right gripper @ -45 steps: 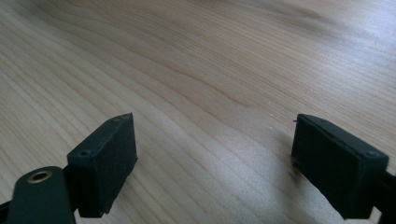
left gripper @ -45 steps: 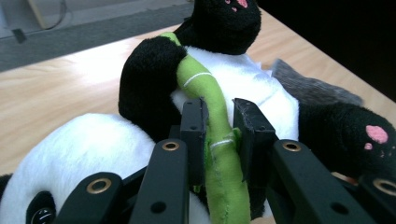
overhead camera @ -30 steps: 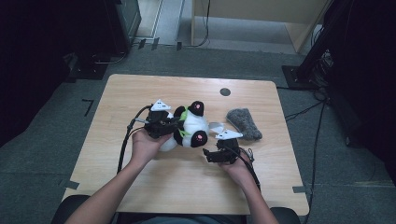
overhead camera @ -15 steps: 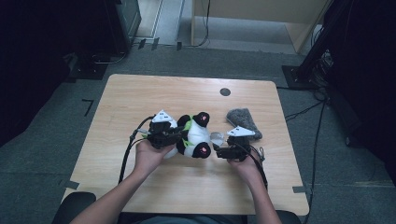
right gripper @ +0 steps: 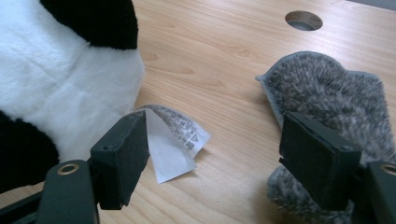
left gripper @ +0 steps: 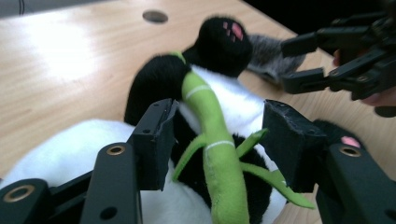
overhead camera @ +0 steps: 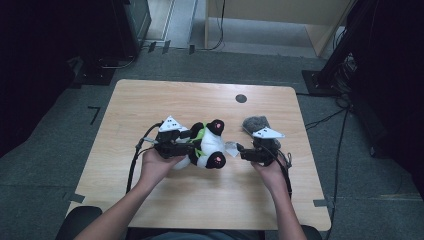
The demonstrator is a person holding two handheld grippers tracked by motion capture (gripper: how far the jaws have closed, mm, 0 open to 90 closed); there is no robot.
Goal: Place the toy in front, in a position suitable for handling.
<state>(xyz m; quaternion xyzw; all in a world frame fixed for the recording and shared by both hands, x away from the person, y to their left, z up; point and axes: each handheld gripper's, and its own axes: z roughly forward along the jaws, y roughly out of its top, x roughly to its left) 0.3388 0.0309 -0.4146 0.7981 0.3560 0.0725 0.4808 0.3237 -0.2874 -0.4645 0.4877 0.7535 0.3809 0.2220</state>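
panda toy (overhead camera: 207, 147): soft plush cloth, white and black pile, matt
bamboo stalk (left gripper: 212, 135): smooth green felt-like cloth with white stitched bands
care label (right gripper: 175, 140): thin, printed white fabric or paper, creased
grey piece (right gripper: 327, 98): shaggy grey fur-like cloth, rough
table (overhead camera: 150, 100): pale wood grain, smooth, slight sheen
left gripper (left gripper: 217, 140): matt black plastic, brass-coloured rivets
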